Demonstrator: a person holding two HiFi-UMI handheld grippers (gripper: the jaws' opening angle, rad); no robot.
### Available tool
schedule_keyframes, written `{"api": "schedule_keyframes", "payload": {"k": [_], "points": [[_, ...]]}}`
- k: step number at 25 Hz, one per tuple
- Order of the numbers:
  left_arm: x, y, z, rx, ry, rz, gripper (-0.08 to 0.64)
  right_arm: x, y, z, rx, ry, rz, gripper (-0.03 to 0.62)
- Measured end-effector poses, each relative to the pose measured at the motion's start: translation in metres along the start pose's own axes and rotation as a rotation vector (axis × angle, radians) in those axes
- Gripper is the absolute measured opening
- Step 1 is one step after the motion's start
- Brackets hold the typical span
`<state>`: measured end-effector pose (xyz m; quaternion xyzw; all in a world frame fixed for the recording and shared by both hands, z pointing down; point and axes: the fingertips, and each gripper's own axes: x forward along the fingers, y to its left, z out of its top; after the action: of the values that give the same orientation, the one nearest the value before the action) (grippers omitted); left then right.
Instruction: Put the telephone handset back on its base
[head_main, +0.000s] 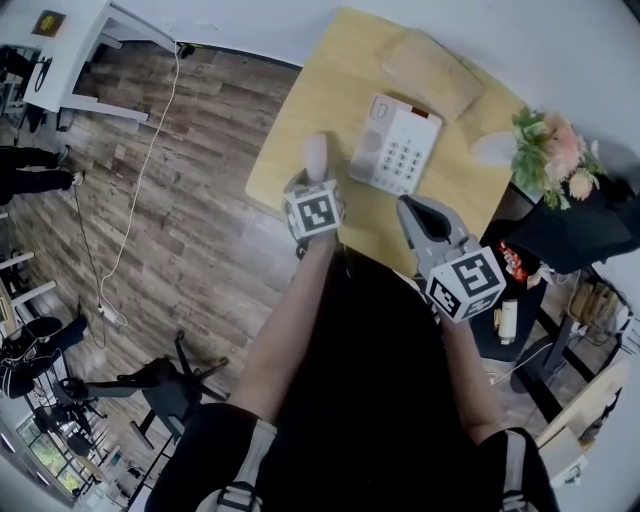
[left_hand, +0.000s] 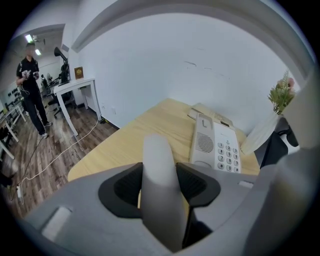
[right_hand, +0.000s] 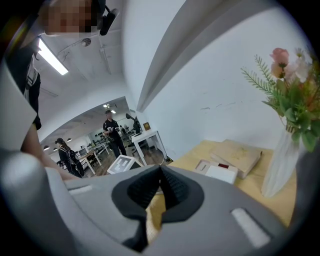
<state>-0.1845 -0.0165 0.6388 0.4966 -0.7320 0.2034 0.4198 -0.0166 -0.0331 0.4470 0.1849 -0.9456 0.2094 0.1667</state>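
Note:
The white telephone base (head_main: 400, 146) lies on the wooden table (head_main: 330, 95), keypad up, its handset cradle bare. The pale handset (head_main: 315, 156) stands nearly upright, and my left gripper (head_main: 313, 178) is shut on it, held over the table's near-left edge, short of the base. In the left gripper view the handset (left_hand: 160, 185) fills the gap between the dark pads, with the base (left_hand: 216, 146) ahead to the right. My right gripper (head_main: 422, 212) hovers near the table's front edge, right of the base, jaws shut on nothing. Its own view shows the base (right_hand: 221, 173) ahead.
A tan book (head_main: 432, 70) lies behind the base. A white vase of flowers (head_main: 550, 150) stands at the table's right end. A dark side table (head_main: 530, 290) with small items is to the right. Wood floor with a white cable (head_main: 140, 180) lies left.

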Motion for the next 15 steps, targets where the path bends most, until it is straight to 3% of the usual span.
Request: {"api": "schedule_keyframes", "payload": {"k": [15], "points": [[-0.021,-0.043,0.047,0.096,-0.084,-0.100,0.221,-0.024,-0.013,0.013,0.026,-0.074,-0.051,0.003]]}}
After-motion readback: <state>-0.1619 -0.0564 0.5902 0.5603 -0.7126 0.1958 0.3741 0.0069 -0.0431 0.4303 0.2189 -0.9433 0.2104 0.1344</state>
